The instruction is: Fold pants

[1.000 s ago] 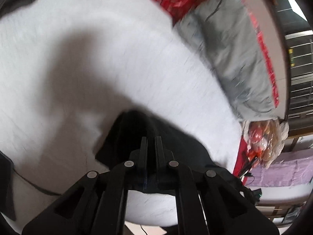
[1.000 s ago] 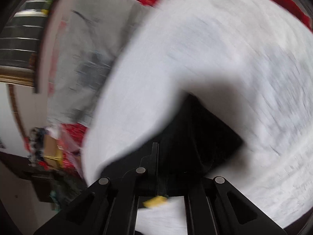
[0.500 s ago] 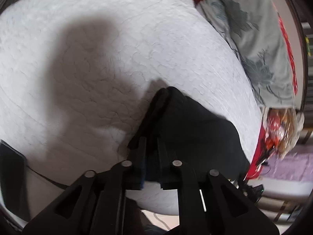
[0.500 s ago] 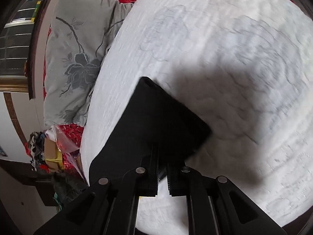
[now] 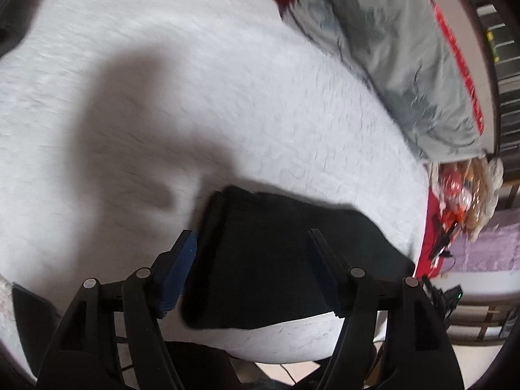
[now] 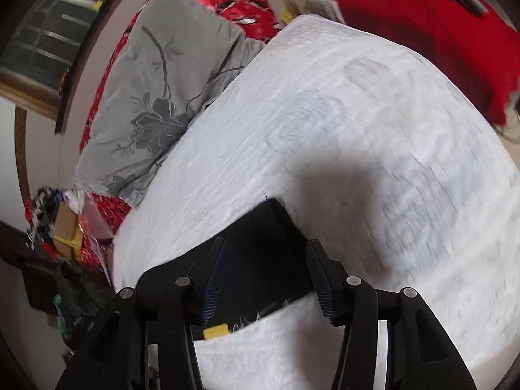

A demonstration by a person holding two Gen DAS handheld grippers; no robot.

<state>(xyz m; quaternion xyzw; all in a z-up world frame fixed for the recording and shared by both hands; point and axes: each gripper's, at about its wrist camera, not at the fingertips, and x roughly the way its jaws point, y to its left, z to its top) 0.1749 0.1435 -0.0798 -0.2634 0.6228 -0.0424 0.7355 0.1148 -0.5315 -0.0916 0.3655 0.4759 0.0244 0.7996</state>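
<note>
The black pants [image 5: 279, 260] lie folded in a compact stack on the white quilted bed [image 5: 195, 97], near its front edge. My left gripper [image 5: 252, 237] is open above the stack, its jaws spread wide with nothing between them. In the right wrist view the same folded pants [image 6: 260, 260] lie flat with a frayed hem and a yellow tag [image 6: 216, 331] at the near edge. My right gripper [image 6: 265, 245] is open too, its jaws spread over the pants and holding nothing.
A grey floral pillow [image 6: 156, 97] lies along the bed's side on a red patterned sheet [image 6: 227, 0]; it also shows in the left wrist view [image 5: 406, 65]. A plastic bag of items [image 5: 464, 191] sits off the bed's corner. A red cloth [image 6: 438, 32] lies at the far right.
Both grippers were shut on the pants' edges half a second ago; both have opened and let go. The pants now rest folded on the bed.
</note>
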